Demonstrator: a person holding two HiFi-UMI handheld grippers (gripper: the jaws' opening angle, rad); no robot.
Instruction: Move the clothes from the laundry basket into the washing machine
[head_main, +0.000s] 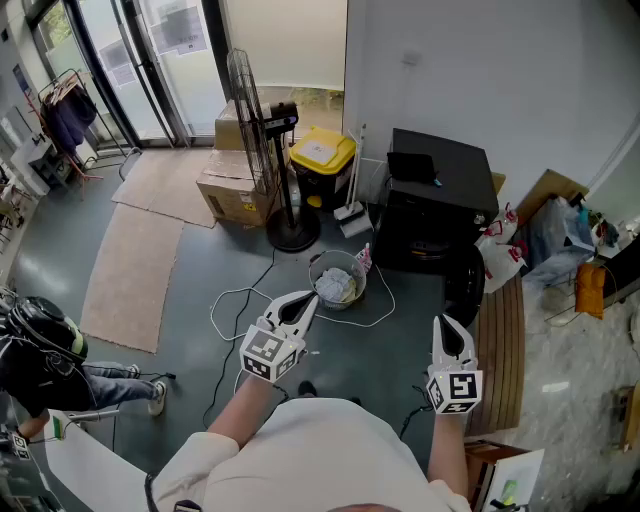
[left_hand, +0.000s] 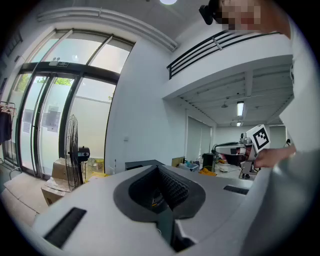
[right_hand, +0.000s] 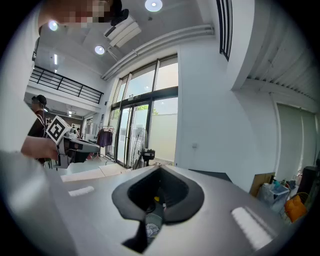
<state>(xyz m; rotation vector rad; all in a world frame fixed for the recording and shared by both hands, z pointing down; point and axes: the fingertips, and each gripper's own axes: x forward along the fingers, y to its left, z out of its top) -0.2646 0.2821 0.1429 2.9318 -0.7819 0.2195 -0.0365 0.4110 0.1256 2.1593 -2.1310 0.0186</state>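
**A:** While the clothes all sit heaped in the laundry basket, is anything done yet?

**B:** Nothing, by my reading. The left hand-held gripper hovers just short of the basket and the right hand-held gripper is off to its right. Both have their jaws pressed together on nothing.

**A:** And the washing machine?

**B:** Just behind and right of the basket, its dark door seemingly swung open.

**A:** Anything in the way?

**B:** A white cable loops on the floor around the basket. A fan and a yellow bin stand behind it, clear of the route.
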